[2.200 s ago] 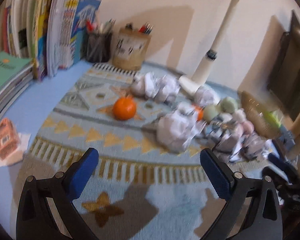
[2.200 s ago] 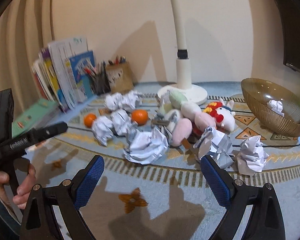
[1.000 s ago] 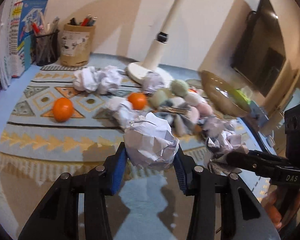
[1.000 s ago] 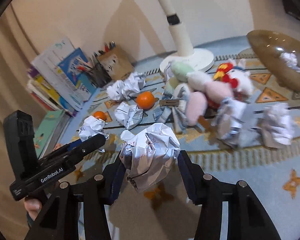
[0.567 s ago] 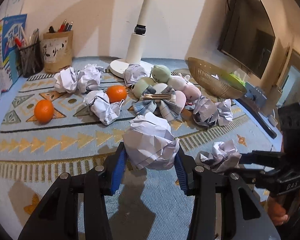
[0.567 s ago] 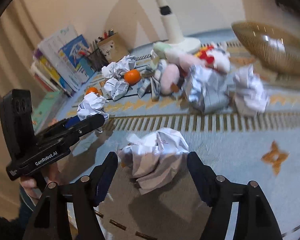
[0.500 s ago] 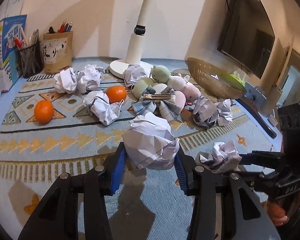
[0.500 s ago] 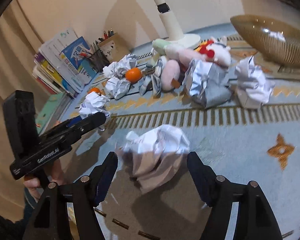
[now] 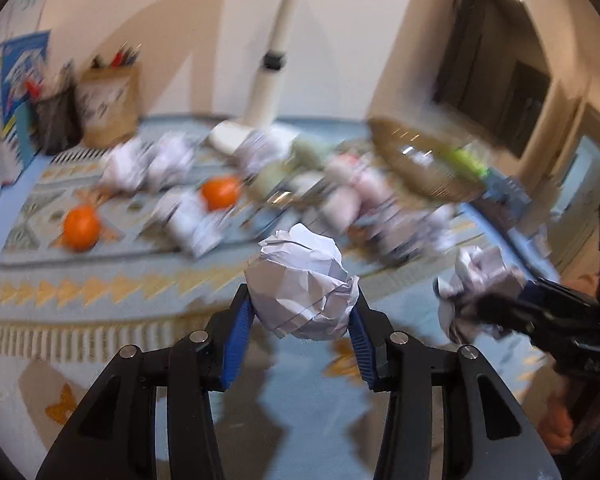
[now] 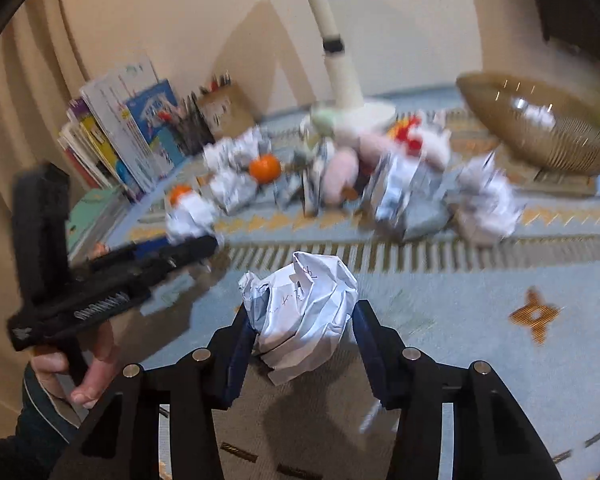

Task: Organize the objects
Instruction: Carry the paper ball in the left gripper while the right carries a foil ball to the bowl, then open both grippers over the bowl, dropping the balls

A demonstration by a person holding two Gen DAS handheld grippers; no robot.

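My left gripper is shut on a crumpled paper ball, held above the patterned rug. In the right wrist view my right gripper has a second crumpled paper ball between its blue pads; its jaws are closing and the pads touch the paper on both sides. Each gripper also shows in the other's view: the right gripper with its ball at the right, the left gripper with its ball at the left, held by a hand. The views are blurred.
More paper balls, two oranges and plush toys lie mid-rug. A brown bowl stands far right, with a lamp base behind the toys. Books and pen holders line the far left.
My right gripper opened, leaving its paper ball on the rug, and has closed on it again. The left gripper kept its ball and both views shifted sideways.
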